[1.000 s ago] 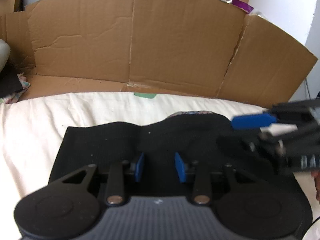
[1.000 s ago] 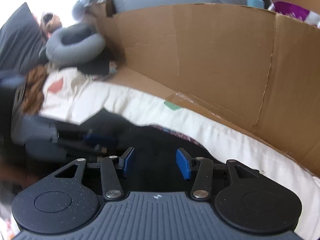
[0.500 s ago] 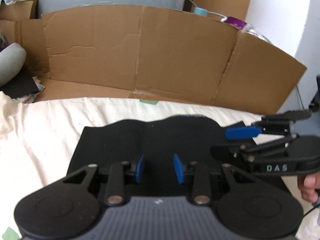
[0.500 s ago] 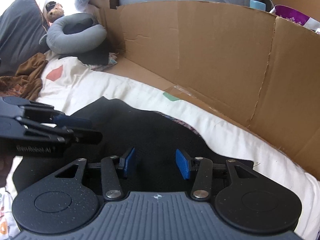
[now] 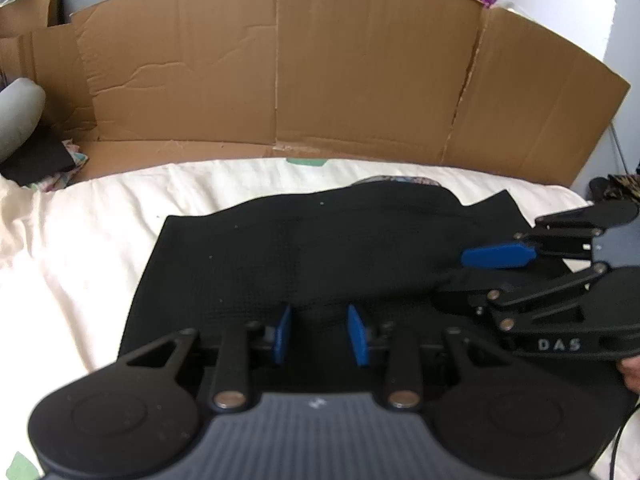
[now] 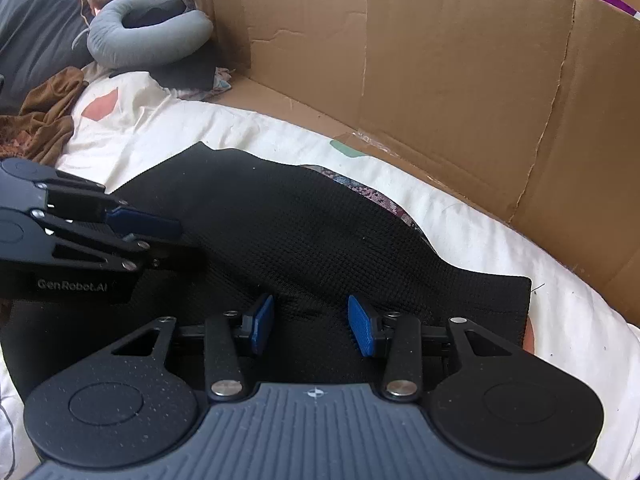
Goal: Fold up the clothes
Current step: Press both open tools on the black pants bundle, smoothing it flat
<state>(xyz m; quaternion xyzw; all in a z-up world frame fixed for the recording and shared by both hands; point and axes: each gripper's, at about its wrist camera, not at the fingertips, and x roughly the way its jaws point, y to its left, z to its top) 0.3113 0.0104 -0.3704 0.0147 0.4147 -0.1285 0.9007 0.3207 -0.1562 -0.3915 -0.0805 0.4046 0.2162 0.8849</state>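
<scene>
Your left gripper [image 5: 320, 334] and right gripper [image 6: 310, 324] both hover over the black garment [image 5: 304, 248] on the bed [image 5: 88, 232], fingers parted, gripping nothing.

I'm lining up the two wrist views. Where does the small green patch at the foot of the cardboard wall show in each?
Left wrist view: green patch sits upper centre, on the white sheet under the cardboard wall, beyond the black garment.
Right wrist view: green patch sits just above centre, at the wall's foot.
Shared landmark: the patterned cloth peeking from the garment's far edge.
</scene>
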